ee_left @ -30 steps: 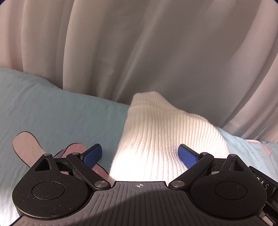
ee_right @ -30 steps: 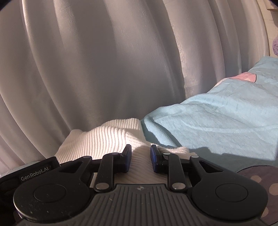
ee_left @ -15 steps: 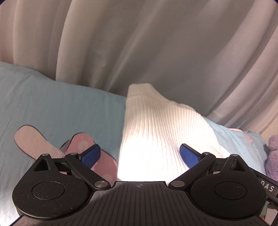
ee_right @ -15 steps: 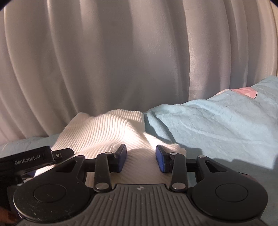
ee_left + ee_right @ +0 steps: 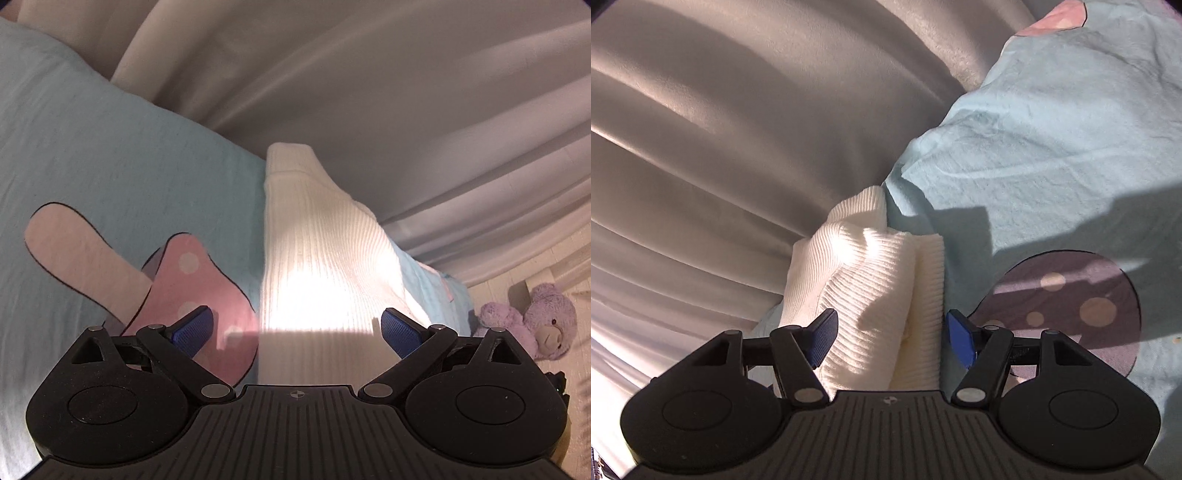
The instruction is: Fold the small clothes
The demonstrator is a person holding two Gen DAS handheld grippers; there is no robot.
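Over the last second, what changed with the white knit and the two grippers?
The right gripper let go: its jaws, nearly shut on the white knit garment before, are opening, the folded knit loose between them. Both views have tilted, bringing a purple teddy bear into the left view. The left gripper stays wide open; the garment remains on the blue bedsheet.

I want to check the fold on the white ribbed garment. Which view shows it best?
The right wrist view: the white ribbed garment shows its doubled layers and edges there, between the opening right gripper. The left wrist view shows only its smooth, sunlit top.
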